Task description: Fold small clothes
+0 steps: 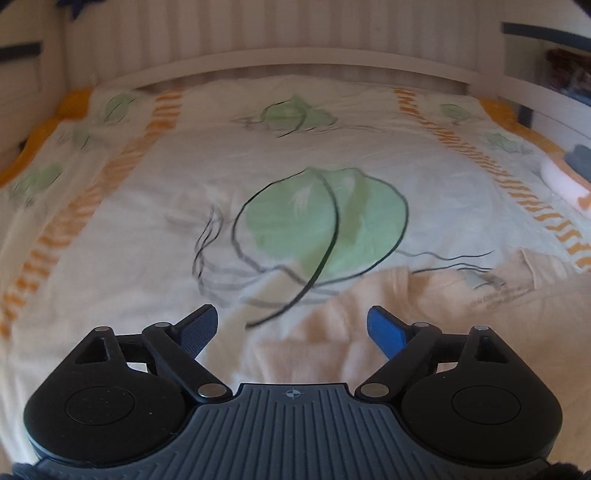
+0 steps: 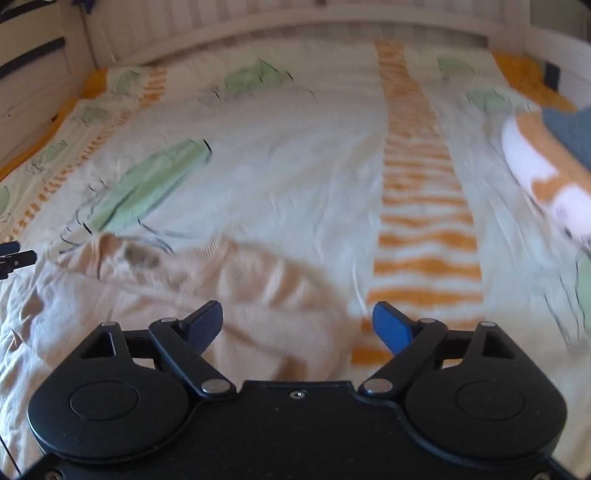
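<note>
A small beige knit garment [image 1: 424, 314] lies spread on the bed cover, low and to the right in the left wrist view. It shows crumpled at lower left in the right wrist view [image 2: 207, 291]. My left gripper [image 1: 292, 326] is open and empty, hovering above the garment's left edge. My right gripper [image 2: 297, 325] is open and empty, above the garment's right edge. A tip of the left gripper [image 2: 14, 258] shows at the left edge of the right wrist view.
The bed cover [image 1: 184, 184] is white with green leaves and orange stripes. A stack of folded clothes, white, orange and blue [image 2: 546, 158], lies at the right; it also shows in the left wrist view [image 1: 569, 173]. A white slatted headboard [image 1: 295, 33] stands behind.
</note>
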The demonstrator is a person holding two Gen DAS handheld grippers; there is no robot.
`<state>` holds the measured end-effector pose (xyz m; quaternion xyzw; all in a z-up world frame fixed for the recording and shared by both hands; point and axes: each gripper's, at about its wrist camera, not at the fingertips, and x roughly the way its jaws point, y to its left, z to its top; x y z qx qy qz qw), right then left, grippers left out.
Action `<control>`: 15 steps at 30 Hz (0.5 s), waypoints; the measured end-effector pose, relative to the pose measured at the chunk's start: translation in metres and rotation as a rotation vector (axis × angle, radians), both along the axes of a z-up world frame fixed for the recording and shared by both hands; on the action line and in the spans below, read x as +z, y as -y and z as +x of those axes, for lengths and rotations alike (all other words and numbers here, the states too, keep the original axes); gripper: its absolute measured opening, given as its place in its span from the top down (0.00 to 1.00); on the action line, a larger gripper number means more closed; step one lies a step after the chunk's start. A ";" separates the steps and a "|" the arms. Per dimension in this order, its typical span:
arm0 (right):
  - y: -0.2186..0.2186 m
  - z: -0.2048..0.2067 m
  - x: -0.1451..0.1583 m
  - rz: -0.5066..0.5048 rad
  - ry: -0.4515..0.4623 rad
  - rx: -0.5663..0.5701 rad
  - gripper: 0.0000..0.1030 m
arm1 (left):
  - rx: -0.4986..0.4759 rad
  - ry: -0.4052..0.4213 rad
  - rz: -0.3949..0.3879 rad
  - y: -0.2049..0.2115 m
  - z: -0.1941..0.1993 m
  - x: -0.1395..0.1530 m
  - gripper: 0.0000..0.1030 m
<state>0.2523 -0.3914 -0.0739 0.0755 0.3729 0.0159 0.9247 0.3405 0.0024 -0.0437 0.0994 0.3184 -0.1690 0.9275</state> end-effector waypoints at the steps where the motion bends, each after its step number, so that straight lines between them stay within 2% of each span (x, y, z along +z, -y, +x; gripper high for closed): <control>1: -0.002 0.007 0.001 0.011 0.021 0.019 0.20 | -0.038 0.009 0.018 0.007 0.006 0.000 0.15; 4: -0.011 0.029 -0.005 0.009 0.054 0.108 0.28 | -0.147 0.027 0.090 0.031 0.023 -0.007 0.15; 7: -0.026 0.050 -0.018 -0.084 0.049 0.205 0.30 | -0.250 -0.005 0.126 0.051 0.037 -0.024 0.15; 11: -0.033 0.071 -0.036 -0.114 0.015 0.290 0.30 | -0.297 -0.044 0.221 0.069 0.052 -0.053 0.15; 13: -0.035 0.077 -0.048 -0.128 -0.017 0.317 0.30 | -0.313 -0.071 0.218 0.071 0.059 -0.064 0.15; 15: -0.033 0.080 -0.055 -0.113 -0.018 0.337 0.28 | -0.318 -0.080 0.178 0.071 0.064 -0.066 0.14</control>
